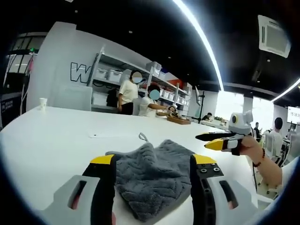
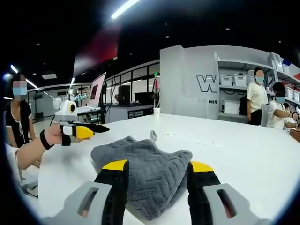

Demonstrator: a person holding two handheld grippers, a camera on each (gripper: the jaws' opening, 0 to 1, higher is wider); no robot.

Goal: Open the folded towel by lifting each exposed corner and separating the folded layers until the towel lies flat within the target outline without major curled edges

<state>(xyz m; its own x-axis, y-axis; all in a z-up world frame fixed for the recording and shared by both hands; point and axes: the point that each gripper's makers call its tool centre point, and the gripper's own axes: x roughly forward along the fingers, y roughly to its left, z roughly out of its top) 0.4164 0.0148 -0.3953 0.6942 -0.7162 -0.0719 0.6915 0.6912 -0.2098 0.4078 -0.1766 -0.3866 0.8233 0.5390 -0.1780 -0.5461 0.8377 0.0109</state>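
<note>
Left gripper [image 1: 152, 161]: jaws apart, bracketing the grey towel [image 1: 152, 176] at lower centre of the frame, not clamped. Right gripper [image 2: 157, 168]: jaws apart, likewise astride the towel [image 2: 140, 171]. Towel: folded, rumpled, on a white table [image 1: 56, 136]; hanging loop [image 1: 143, 137] at its far edge. Risk: pinching several layers together would drag the whole bundle, not separate it.

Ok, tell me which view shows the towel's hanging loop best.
The right gripper view: the loop stands clear against the white table beyond the gray towel. The left gripper view shows it too, smaller and fainter.
</note>
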